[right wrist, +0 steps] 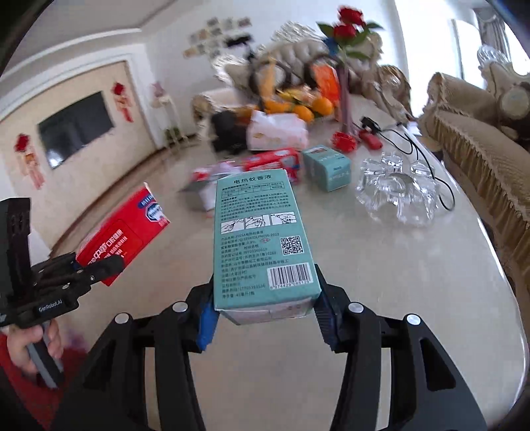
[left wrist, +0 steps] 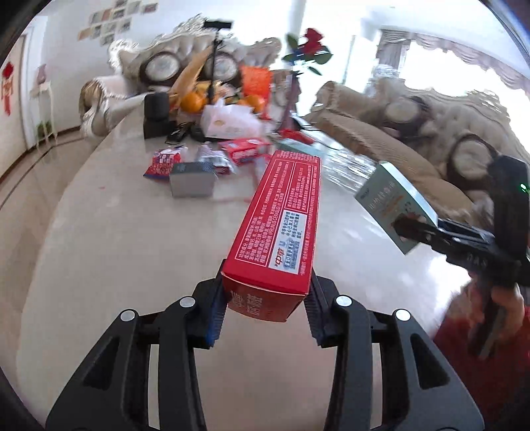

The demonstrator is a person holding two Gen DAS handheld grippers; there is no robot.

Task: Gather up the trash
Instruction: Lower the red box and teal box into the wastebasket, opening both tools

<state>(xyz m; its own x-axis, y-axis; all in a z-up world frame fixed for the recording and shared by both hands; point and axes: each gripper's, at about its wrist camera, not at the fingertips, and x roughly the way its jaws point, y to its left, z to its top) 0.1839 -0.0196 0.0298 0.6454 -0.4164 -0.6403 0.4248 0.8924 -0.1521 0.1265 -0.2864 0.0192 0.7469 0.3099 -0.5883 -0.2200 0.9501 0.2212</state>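
Note:
My left gripper (left wrist: 265, 303) is shut on a long red toothpaste box (left wrist: 281, 218) and holds it above the marble table (left wrist: 116, 265). It also shows in the right wrist view (right wrist: 124, 237), at the left. My right gripper (right wrist: 263, 313) is shut on a teal mosquito-liquid box (right wrist: 261, 242) and holds it above the table; this box shows in the left wrist view (left wrist: 396, 205), at the right. More trash lies further back: a grey box (left wrist: 192, 180), red and white wrappers (left wrist: 164, 164), a red packet (right wrist: 275, 160) and a second teal box (right wrist: 328, 167).
A clear glass dish (right wrist: 397, 190) stands at the right of the table, with black cables (right wrist: 414, 146) behind it. Oranges (right wrist: 308, 106), a white bag (right wrist: 278, 129), a vase of red roses (right wrist: 347, 30) and a black object (left wrist: 155, 114) crowd the far end. Sofas (right wrist: 480, 139) flank the table.

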